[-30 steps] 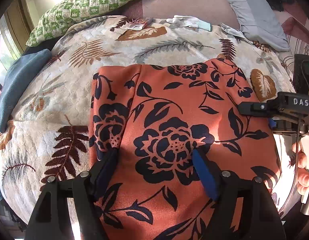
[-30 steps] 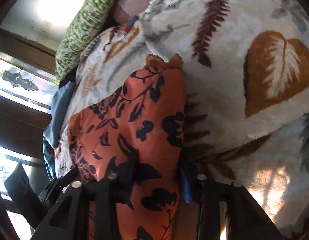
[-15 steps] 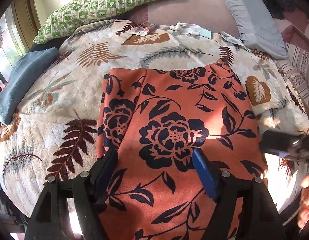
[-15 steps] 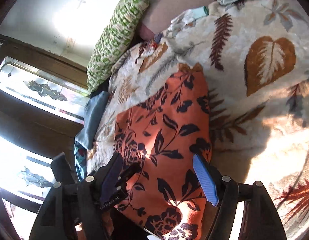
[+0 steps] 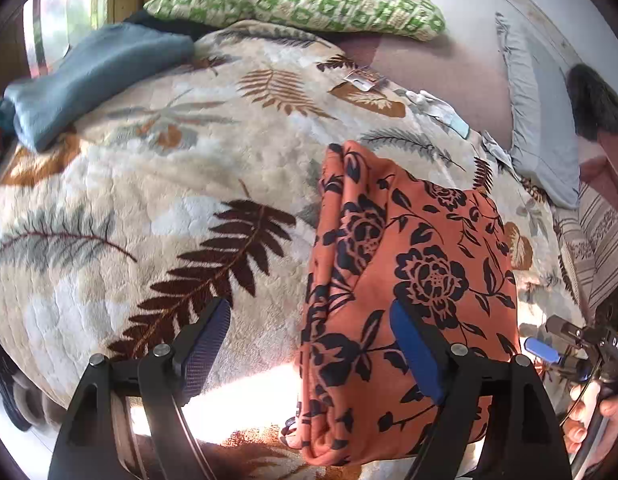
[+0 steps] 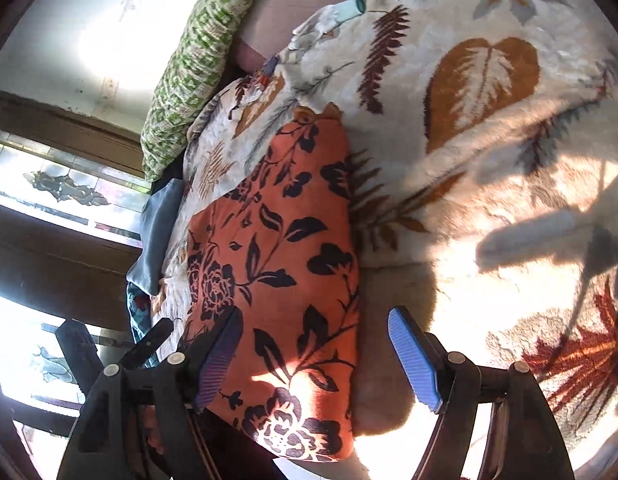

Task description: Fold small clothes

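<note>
On the blanket point(image 5: 121, 184), the garment point(image 5: 409, 288) lies released; both tools, just widened, have shifted sideways.

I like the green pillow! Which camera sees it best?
The left wrist view: the whole green pillow lies across the top, pattern clear. The right wrist view shows the pillow squeezed sideways near the edge, with its lower end in shadow.

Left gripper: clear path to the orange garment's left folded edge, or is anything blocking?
Probably yes. The left gripper is open, and the orange garment lies flat on the blanket, its folded edge between the fingers' line. Nothing lies on it; the right gripper is off at the far side.
</note>
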Demonstrator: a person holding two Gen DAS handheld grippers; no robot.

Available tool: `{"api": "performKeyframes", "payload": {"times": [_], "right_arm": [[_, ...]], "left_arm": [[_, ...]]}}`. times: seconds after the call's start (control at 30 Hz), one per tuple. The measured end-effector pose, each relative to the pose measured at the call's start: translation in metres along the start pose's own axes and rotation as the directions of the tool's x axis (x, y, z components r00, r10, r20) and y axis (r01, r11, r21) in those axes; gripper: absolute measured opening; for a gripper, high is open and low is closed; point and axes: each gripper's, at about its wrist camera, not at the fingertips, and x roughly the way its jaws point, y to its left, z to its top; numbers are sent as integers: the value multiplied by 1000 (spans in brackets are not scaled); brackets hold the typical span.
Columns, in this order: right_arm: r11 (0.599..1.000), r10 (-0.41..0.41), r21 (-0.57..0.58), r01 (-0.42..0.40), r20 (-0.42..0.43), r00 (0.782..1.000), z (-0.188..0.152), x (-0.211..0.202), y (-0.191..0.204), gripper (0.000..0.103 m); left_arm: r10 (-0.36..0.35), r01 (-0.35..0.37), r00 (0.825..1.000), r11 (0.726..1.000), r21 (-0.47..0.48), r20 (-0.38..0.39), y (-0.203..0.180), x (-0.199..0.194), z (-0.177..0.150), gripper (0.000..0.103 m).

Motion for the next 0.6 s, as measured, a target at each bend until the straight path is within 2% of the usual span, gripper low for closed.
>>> {"api": "performKeyframes", "payload": {"times": [0.07,0.13,0.23,0.3,0.33,0.37,0.4,0.47,0.6], "right_arm": [[999,44,30,-44,0,999,-2,-3,-5,78],[993,119,11,-119,18,993,-2,-9,6,78],[968,250,-30,-251,-23,968,2,-4,35,78],[952,300,-43,-303,-66,952,3,14,47,81],[958,277,-45,-282,-93,956,3,27,48,82],[979,194,-32,-199,-126,973,1,45,43,82],[987,160,4,-161,-152,975,-1,59,35,82],[983,181,9,-182,-114,977,-2,52,40,81],[972,217,-76,-222,-74,973,4,34,64,82]], "left_arm": [[-3,2,1000,999,-37,-9,8,3,-1,82],[-1,0,1000,999,-38,-7,9,4,-2,82],[-4,4,1000,1000,-25,-15,4,7,-4,82],[2,-2,1000,1000,-7,-24,1,9,-7,82],[7,-7,999,1000,3,-32,-1,10,-8,82],[10,-10,999,1000,11,-38,-2,11,-9,82],[10,-9,999,1000,19,-39,-3,11,-9,82],[6,-5,1000,1000,30,-28,-3,10,-9,82],[-11,11,999,1000,3,-49,0,15,-8,82]]}}
